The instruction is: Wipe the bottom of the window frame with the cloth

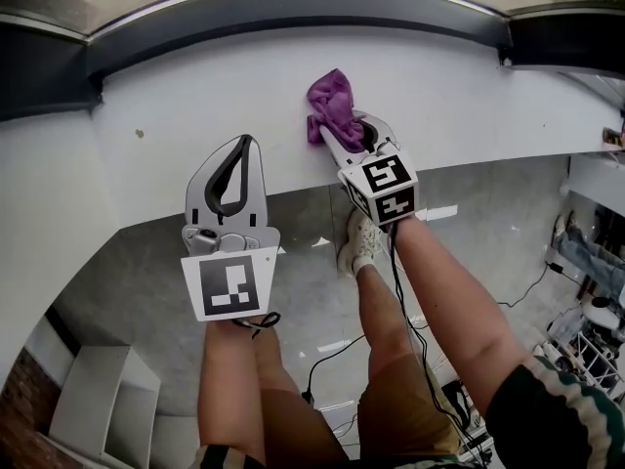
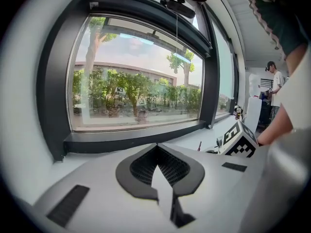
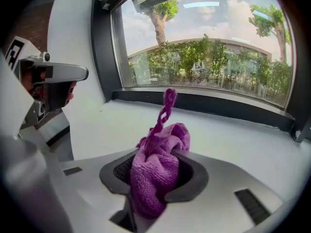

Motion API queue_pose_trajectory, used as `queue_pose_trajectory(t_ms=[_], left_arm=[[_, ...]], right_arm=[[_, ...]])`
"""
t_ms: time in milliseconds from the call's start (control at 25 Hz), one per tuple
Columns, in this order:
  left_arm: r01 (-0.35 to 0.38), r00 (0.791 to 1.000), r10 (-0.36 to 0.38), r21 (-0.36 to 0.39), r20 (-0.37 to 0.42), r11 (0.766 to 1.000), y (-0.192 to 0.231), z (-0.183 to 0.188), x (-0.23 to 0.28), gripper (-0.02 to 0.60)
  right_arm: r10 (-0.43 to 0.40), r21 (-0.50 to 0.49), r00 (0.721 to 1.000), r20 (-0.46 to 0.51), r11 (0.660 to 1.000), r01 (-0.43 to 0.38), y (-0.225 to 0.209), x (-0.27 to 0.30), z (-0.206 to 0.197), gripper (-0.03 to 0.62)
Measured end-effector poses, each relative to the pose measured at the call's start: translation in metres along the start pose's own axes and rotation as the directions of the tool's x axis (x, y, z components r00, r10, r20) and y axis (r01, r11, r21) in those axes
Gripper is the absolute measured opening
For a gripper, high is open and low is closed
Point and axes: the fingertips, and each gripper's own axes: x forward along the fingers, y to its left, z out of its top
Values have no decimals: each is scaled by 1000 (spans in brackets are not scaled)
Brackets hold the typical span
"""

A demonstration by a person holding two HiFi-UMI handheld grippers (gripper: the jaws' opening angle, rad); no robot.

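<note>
the purple cloth (image 3: 158, 174) is bunched up between the two jaws of the right gripper (image 3: 156, 181). the jaws squeeze it tight, so it will not drop. one thin twisted end of the cloth sticks up. in the head view the cloth (image 1: 332, 106) is over the white sill (image 1: 195, 96), a bit right of the middle, and i cannot tell if it touches the sill.

the dark bottom of the window frame (image 3: 218, 103) runs along the far edge of the sill. the cloth is not on it yet, so i think the wiping has not begun. the cloth pokes out past the jaws, so the soft part can rub the frame.

the left gripper (image 1: 234, 154) is to the left and nearer, at the sill's near edge. its jaws are pressed together with nothing in them. i think it just waits out of the way.
</note>
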Motion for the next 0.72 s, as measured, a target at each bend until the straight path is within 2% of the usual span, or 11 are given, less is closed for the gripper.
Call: queue_pose_trajectory(t_ms=[720], left_arm=[[-108, 994, 107, -41, -26, 993, 105, -27, -63, 6]], right_arm=[[121, -58, 993, -2, 991, -121, 126, 62, 43, 144]])
